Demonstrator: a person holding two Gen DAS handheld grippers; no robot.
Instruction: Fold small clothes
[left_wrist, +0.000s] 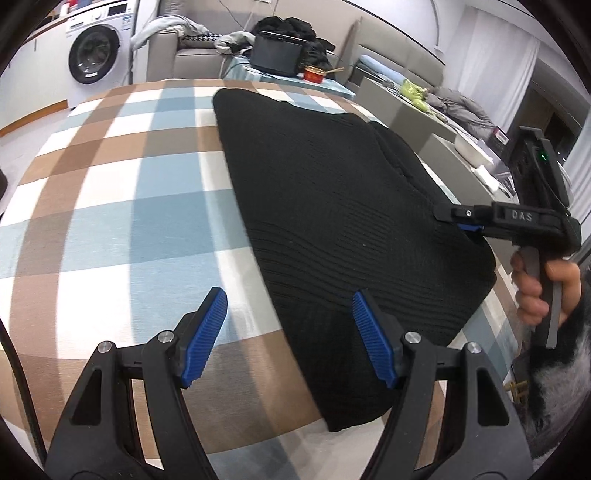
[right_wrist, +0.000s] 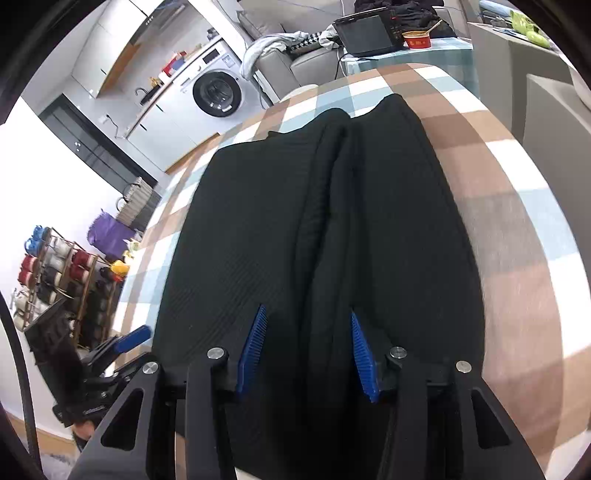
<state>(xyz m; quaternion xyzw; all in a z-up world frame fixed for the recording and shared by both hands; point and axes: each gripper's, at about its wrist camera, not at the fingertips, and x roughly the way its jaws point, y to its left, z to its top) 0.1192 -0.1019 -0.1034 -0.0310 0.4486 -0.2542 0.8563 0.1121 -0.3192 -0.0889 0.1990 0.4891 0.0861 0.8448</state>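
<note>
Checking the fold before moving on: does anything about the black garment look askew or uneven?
The black knit garment isn't flat: in the right wrist view a raised lengthwise ridge runs down its middle where two folded parts meet unevenly. Otherwise it lies squarely on the checked cloth.

Both my views are bright, even indoor light, heavy fisheye bending with black corners; the black sweater (left_wrist: 332, 206) loses detail, and the checked table (right_wrist: 517, 258) smears with motion blur at right

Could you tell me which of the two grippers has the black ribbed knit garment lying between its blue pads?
The right gripper: both pads sit over the black ribbed knit garment. The left gripper straddles its edge, one pad over checked cloth.
</note>
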